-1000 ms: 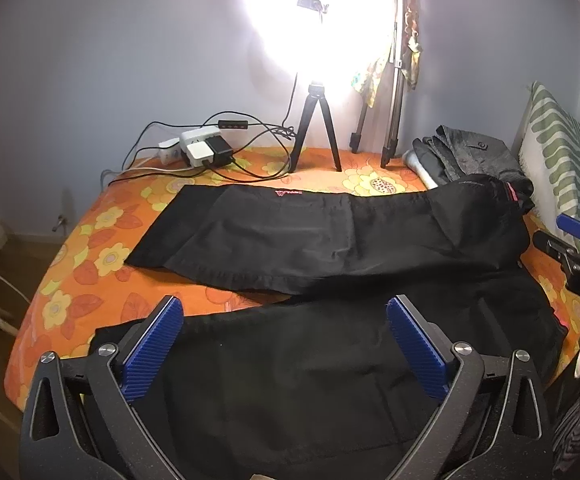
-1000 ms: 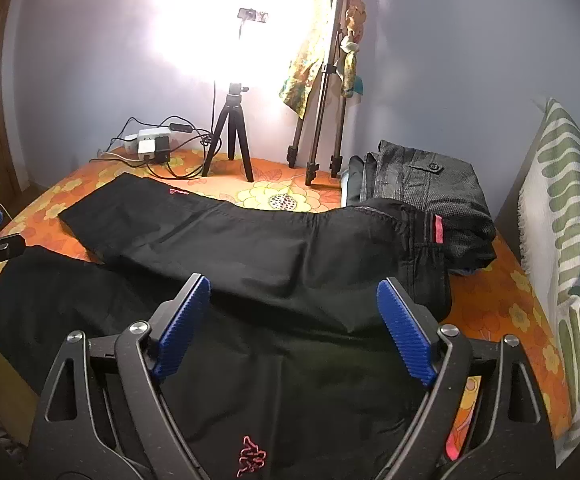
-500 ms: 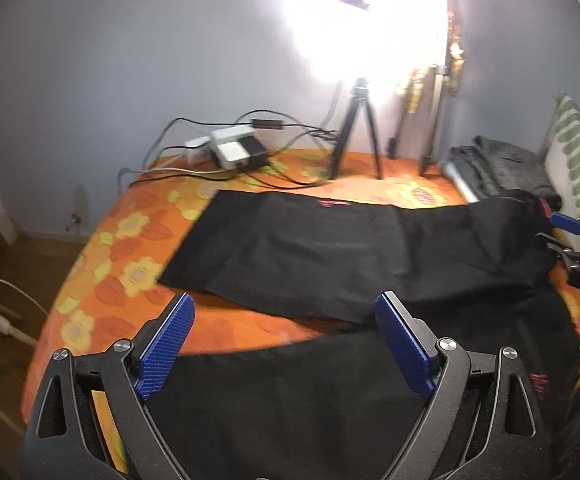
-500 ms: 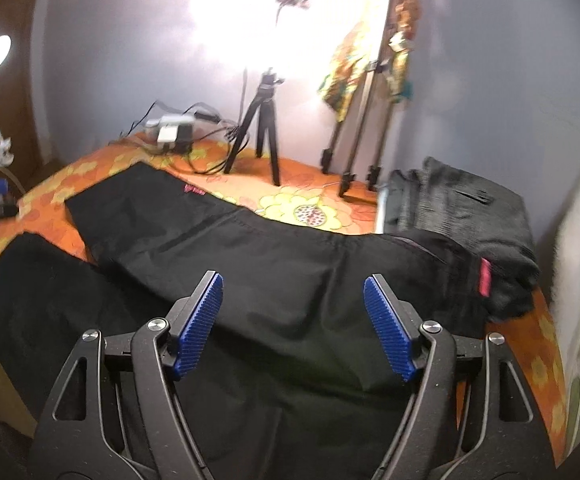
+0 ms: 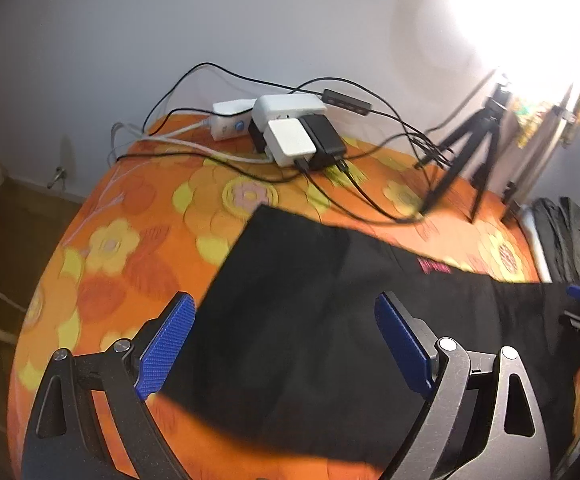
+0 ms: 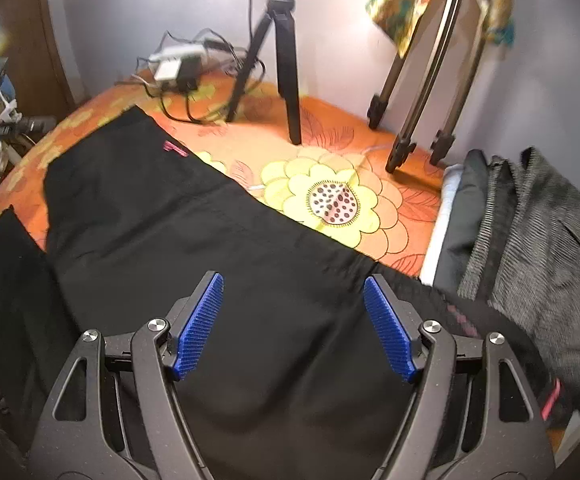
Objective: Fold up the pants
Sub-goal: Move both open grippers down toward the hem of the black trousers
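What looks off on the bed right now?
The black pants lie splayed on the orange floral bedspread, legs apart, not folded. A white-and-black pile of chargers and tangled cables sits on the bed just beyond the far leg's hem. Both grippers are open.

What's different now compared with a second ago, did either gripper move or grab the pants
Both grippers moved in over the far leg of the pants: the left gripper toward its cuff end, the right gripper toward the waistband. Neither has taken hold; both stay open. The pants, the tripod and the chargers lie as before.
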Tool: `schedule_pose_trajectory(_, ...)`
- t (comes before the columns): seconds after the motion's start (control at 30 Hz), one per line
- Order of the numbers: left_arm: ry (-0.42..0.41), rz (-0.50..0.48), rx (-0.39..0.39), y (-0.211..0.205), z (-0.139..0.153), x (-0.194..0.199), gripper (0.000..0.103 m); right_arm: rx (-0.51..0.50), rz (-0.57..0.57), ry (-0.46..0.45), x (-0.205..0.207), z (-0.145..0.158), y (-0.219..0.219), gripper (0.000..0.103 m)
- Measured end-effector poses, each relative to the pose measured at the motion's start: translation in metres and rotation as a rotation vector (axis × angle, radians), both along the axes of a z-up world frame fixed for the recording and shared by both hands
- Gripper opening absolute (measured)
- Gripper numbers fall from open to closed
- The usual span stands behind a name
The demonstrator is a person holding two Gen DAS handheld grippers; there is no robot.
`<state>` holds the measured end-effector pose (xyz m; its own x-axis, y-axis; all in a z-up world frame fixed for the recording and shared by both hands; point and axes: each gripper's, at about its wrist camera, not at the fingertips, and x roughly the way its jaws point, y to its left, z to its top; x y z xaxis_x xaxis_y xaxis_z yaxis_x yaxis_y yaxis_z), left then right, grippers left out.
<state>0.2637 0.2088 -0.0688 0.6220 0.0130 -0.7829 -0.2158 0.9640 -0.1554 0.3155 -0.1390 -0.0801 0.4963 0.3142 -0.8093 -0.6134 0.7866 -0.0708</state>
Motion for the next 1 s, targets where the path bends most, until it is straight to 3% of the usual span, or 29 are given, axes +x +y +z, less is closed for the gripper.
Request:
schedule_pose_trajectory(0.2, 0.046, -0.026, 0.042, 0.005, -0.019, 0.052, 0.091, -0.011, -0.025, 0.087, 0.041, -0.026, -0.011, 0.076)
schedule_pose_trajectory(0.43, 0.091, -0.004, 0.039, 0.016, -0.043, 0.084, 0.092, -0.021, 0.006, 0.109, 0.06, -0.038, -0.009, 0.076)
schedule_pose_trajectory(0.87, 0.119, 0.02, 0.025, 0.028, -0.07, 0.095, 0.092, -0.039, 0.087, 0.18, 0.072, -0.054, 0.008, 0.077)
schedule_pose_trajectory(1.0, 0.105, 0.0, 0.066, 0.02, -0.074, 0.095, 0.091, -0.051, 0.104, 0.186, 0.074, -0.059, 0.013, 0.077)
